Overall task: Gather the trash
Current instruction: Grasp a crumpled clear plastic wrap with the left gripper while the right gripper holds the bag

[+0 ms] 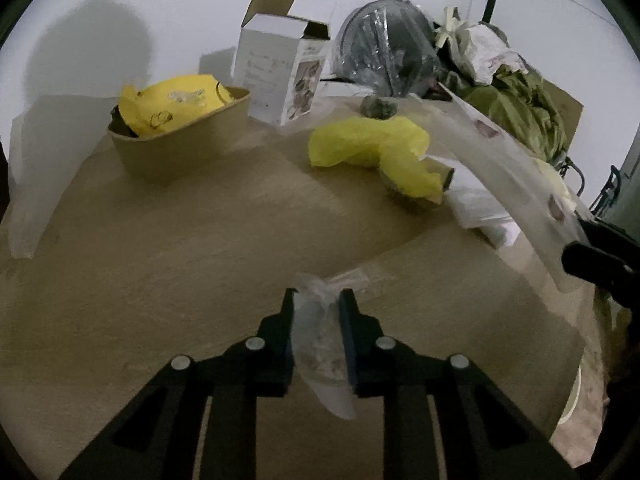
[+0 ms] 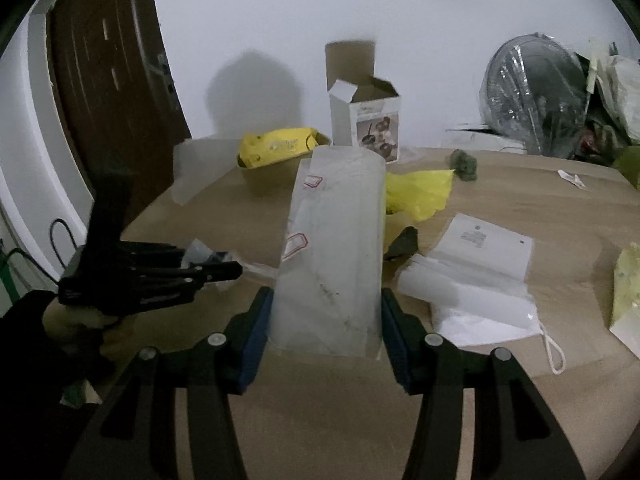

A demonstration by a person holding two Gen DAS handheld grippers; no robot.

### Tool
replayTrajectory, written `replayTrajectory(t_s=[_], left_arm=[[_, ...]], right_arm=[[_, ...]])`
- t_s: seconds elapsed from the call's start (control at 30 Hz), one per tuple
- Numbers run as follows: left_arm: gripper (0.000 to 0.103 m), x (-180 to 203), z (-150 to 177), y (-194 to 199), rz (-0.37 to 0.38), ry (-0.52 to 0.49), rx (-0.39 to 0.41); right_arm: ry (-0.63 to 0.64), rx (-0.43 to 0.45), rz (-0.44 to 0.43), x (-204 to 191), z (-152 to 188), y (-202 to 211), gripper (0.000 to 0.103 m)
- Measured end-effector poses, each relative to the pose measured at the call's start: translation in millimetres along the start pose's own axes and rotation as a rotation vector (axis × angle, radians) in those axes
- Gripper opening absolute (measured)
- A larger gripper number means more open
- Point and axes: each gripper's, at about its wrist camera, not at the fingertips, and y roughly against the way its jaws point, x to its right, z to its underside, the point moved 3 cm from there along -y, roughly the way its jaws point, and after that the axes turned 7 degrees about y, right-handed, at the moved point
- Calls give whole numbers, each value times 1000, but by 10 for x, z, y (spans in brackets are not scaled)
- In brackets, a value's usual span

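Observation:
In the left wrist view my left gripper is low over the wooden table, shut on a crumpled clear plastic wrapper that sticks out past both ends of the fingers. The right wrist view shows this same left gripper from the side at the left. My right gripper is shut on a tall translucent plastic bag with red marks, pinched at its bottom sides. From the left wrist view that translucent bag arcs up in the air from the right gripper at the right edge.
A yellow plastic bag lies mid-table. A brown paper bowl holds more yellow wrapping, beside an open white box. White papers lie to the right. A plastic-wrapped fan and clutter stand at the back right. A dark door is at the left.

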Motion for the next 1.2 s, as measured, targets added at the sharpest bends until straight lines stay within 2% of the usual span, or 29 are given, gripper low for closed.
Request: replayTrajectory(t_s=[0.5, 0.9, 1.2], left_arm=[[19, 639, -87, 419, 103, -112, 104], [19, 1159, -19, 476, 200, -197, 110], [19, 1667, 63, 467, 323, -255, 82]], right_arm=[[-81, 35, 199, 343, 439, 868, 50], [-160, 40, 306, 498, 896, 1437, 50], [-217, 21, 436, 618, 1290, 1968, 50]])
